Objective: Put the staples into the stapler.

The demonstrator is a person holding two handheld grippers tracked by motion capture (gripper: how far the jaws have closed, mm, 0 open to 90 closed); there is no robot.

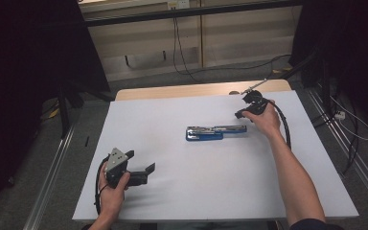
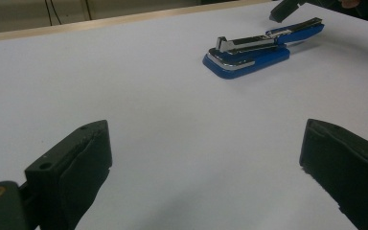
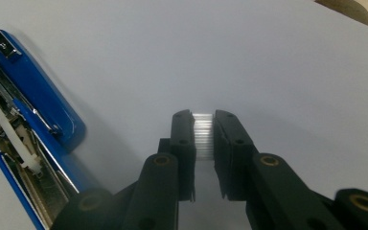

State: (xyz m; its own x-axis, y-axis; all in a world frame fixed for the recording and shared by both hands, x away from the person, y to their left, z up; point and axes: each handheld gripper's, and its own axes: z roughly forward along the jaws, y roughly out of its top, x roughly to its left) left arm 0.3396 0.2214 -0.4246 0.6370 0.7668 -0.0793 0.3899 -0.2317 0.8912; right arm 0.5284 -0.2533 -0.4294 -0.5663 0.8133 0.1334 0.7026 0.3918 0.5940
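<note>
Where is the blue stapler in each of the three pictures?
High view: the blue stapler lies opened out flat at the middle of the white table.
Left gripper view: the stapler is at the upper right, far off.
Right gripper view: the stapler runs along the left edge, its open channel showing, beside the right tool, which grips a strip of staples.
Shared landmark: the white table.

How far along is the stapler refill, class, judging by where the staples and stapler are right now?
Done: the blue stapler lies opened flat on the white table, its empty magazine exposed. In hand: the right gripper is shut on a strip of staples just beside the stapler. The left gripper rests open, apart from it. Left, most likely: laying the strip into the channel and closing the stapler.
</note>
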